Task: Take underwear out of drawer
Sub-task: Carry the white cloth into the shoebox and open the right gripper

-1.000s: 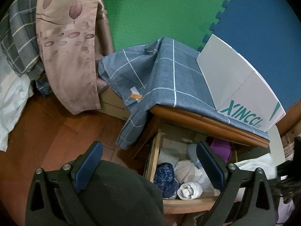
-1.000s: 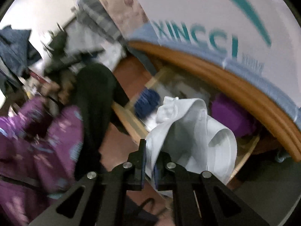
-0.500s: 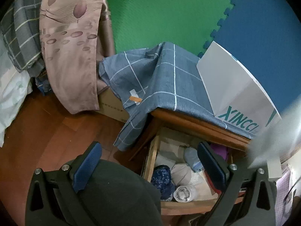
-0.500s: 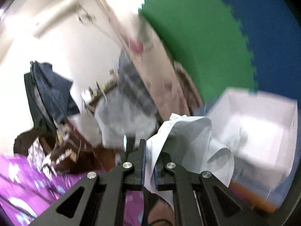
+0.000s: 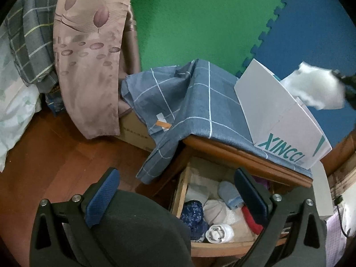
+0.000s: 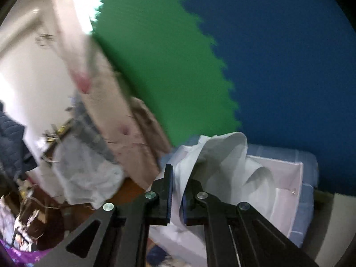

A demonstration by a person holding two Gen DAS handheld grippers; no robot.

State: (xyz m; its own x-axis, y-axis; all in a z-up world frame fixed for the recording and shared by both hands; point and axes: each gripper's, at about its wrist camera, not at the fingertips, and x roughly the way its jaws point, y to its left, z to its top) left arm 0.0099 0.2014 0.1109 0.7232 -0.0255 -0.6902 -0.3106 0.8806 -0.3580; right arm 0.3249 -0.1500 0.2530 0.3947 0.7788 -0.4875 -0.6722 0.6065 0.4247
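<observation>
While the right gripper (image 6: 176,197) pinched the white underwear (image 6: 224,166) tight above the white box (image 6: 296,191), lowering it before letting go seemed wise; the left gripper (image 5: 175,191) hung wide open, empty.

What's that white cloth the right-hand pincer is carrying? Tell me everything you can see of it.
The white garment looks like thin, soft, plain fabric, crumpled into loose folds. The right gripper is shut on one edge, so the rest billows up and hangs free beyond the fingers. It is clear of the drawer, above the open white box. From the left wrist view it shows as a blurred white shape above that box. Only the pads touch it.
</observation>
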